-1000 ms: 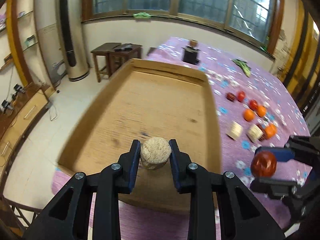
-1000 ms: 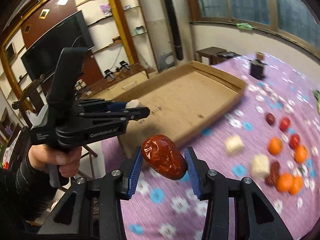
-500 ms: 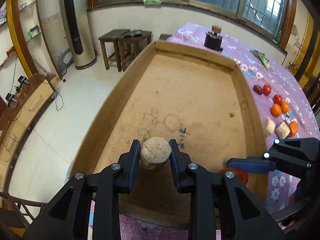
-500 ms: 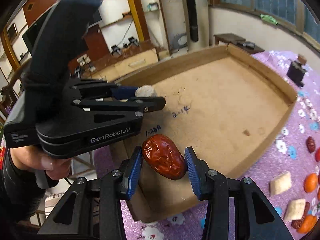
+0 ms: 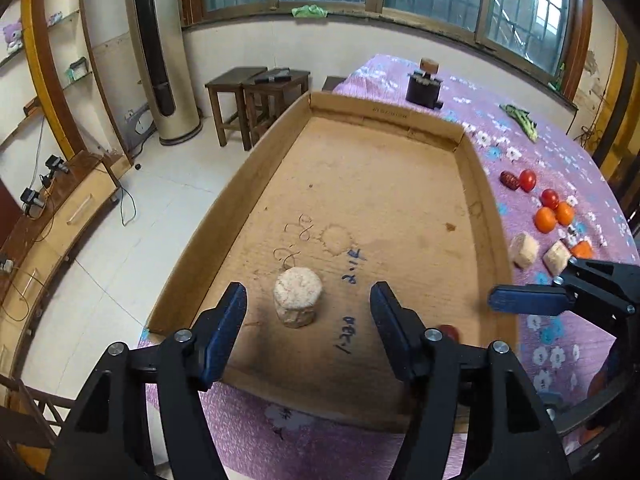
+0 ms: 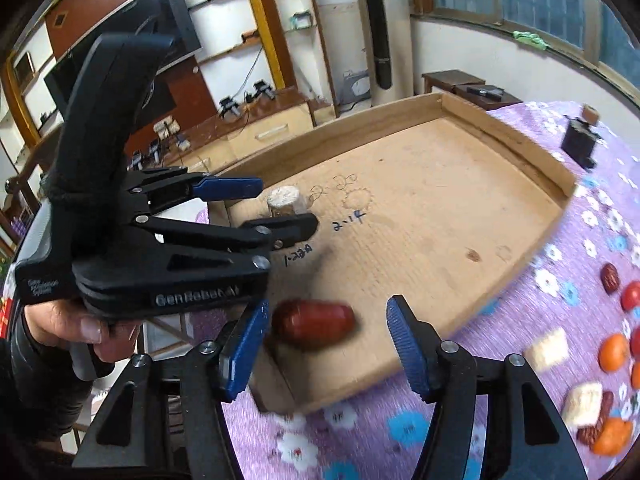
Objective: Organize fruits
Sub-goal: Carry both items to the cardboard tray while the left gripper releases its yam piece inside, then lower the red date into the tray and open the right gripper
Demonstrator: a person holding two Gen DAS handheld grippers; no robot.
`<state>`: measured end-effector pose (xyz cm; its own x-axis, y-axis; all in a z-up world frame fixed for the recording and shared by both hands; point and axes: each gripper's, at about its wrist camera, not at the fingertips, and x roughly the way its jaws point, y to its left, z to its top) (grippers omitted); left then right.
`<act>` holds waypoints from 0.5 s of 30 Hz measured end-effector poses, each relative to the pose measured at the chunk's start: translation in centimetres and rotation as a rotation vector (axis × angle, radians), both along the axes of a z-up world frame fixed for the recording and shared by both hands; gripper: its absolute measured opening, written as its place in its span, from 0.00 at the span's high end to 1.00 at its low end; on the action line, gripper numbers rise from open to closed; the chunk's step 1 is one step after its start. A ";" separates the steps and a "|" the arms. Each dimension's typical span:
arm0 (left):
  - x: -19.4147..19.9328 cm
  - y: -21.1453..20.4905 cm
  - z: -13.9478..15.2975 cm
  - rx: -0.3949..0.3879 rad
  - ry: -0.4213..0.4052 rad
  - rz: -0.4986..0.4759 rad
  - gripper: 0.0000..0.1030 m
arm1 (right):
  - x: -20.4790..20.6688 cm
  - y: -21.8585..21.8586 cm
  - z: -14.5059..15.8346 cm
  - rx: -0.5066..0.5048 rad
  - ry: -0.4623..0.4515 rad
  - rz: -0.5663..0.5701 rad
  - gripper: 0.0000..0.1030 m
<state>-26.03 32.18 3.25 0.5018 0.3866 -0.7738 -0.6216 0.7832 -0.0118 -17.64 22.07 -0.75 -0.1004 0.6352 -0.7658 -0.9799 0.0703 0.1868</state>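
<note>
Right wrist view: "GenRobot.AI" printed on left gripper (image 6: 276, 210) body at frame left; smaller label beside it too blurred to read. Handwriting on cardboard tray (image 6: 460, 216) floor read roughly "2.1F" and "1-22A". Right gripper (image 6: 326, 340) jaws had just been opening, released; red date (image 6: 314, 324) lay blurred between them, lower centre, at tray's near edge. Left wrist view: left gripper (image 5: 308, 312) jaws had just been opening, released; beige round cake (image 5: 297, 296) stood on tray floor between fingers, untouched. Date mostly hidden behind right finger there.
</note>
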 end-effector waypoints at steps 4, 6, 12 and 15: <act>0.0 -1.5 1.2 0.048 -0.023 0.021 0.36 | 0.6 -2.7 1.1 0.066 0.015 -0.048 0.37; 0.2 -2.1 1.4 0.053 -0.030 0.018 0.36 | 1.2 -4.2 1.3 0.081 0.019 -0.080 0.36; 1.7 -4.4 1.6 0.073 -0.012 -0.015 0.36 | 3.3 -8.8 1.7 0.093 0.027 -0.167 0.36; 2.4 -5.5 1.5 0.082 0.001 -0.039 0.36 | 4.3 -10.7 1.8 0.093 0.025 -0.207 0.36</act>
<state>-23.61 26.66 4.74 0.5168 0.4289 -0.7410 -0.5910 0.8049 0.0537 -13.39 11.35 1.04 0.0215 0.7122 -0.7017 -0.9413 0.2508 0.2257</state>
